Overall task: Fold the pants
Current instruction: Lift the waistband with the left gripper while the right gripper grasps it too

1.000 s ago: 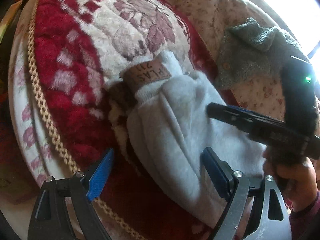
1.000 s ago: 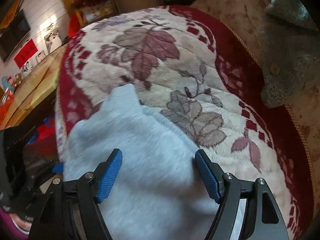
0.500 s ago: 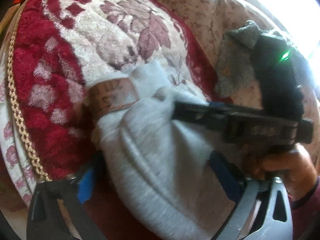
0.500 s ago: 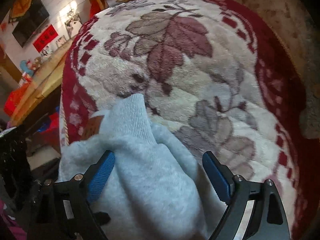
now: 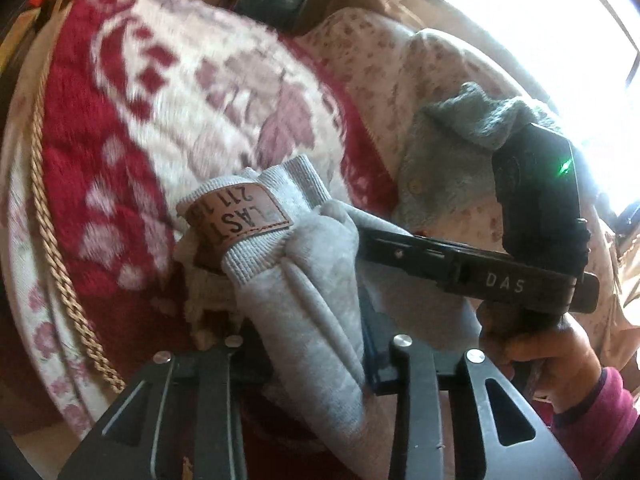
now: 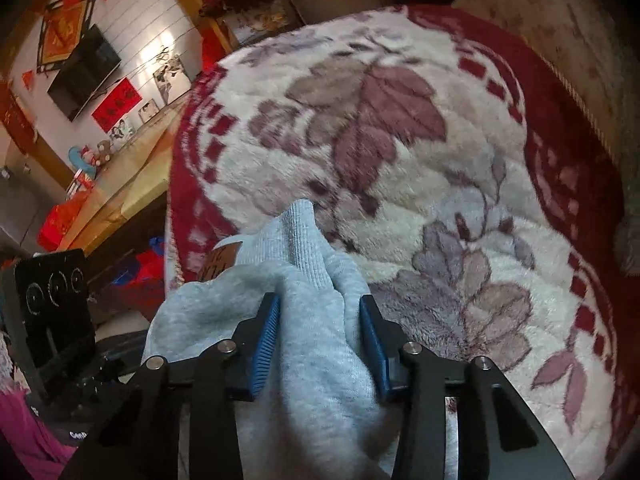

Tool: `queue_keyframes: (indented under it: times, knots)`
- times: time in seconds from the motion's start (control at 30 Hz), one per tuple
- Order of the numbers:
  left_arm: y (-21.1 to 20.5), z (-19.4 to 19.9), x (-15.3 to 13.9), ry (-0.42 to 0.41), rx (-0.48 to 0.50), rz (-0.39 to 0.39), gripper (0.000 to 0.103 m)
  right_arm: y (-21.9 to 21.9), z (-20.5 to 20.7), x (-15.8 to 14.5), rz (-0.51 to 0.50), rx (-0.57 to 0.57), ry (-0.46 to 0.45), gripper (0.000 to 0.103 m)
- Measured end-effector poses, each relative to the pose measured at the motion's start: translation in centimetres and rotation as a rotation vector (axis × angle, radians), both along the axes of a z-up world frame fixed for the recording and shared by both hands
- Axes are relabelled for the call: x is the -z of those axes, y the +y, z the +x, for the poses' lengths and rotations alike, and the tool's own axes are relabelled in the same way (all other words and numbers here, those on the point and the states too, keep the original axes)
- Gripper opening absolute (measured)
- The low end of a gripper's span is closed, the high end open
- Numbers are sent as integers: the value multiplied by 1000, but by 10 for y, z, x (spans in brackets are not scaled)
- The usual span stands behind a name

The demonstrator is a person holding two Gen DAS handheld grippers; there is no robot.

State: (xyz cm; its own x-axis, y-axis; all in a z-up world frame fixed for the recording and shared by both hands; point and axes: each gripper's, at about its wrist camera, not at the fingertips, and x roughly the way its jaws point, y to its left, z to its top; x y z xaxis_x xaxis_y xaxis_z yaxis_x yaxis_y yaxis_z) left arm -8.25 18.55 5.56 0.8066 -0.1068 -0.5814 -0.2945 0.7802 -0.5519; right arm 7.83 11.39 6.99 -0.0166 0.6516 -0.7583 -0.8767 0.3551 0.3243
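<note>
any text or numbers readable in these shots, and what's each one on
"LAST" and "211 1", seen upside down and partly cut off: brown patch on the grey pants waistband.
"DAS": black bar of the right gripper.
Red wall signs: too blurred to read.

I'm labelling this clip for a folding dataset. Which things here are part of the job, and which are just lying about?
Part of the job:
grey pants
left claw
right claw

Lying about:
red floral blanket
grey knit garment
wall TV
</note>
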Motion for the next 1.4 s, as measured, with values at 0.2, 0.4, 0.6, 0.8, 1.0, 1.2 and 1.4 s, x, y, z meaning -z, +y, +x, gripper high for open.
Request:
queue_keyframes:
  times: [0.2, 0.4, 0.6, 0.8, 1.0, 1.2, 1.4]
  knots:
    - [-25, -18, -42, -83, 21, 111, 30, -18, -12, -47, 28, -36, -60, 43]
    - [-71, -37, -95, -197, 77, 218, 30, -71, -32, -105, 92, -30, -123, 43]
    - [-145, -44, -125, -255, 171, 363, 30, -148, -45, -128, 156, 40, -129, 43]
    - [-229, -40, -115, -271, 324, 414, 30, -243, -49, -112, 210, 187, -67, 39]
    - [-290, -42, -82, -233, 453, 442, 30, -329, -57, -54, 249, 366, 78, 39]
    - [-323, -46, -43, -144, 544, 446, 30, -369, -78, -8, 122, 480, 96, 39]
    - [-330, -57, -15, -72, 584, 461, 29, -413, -88, 4, 69, 652, 116, 41]
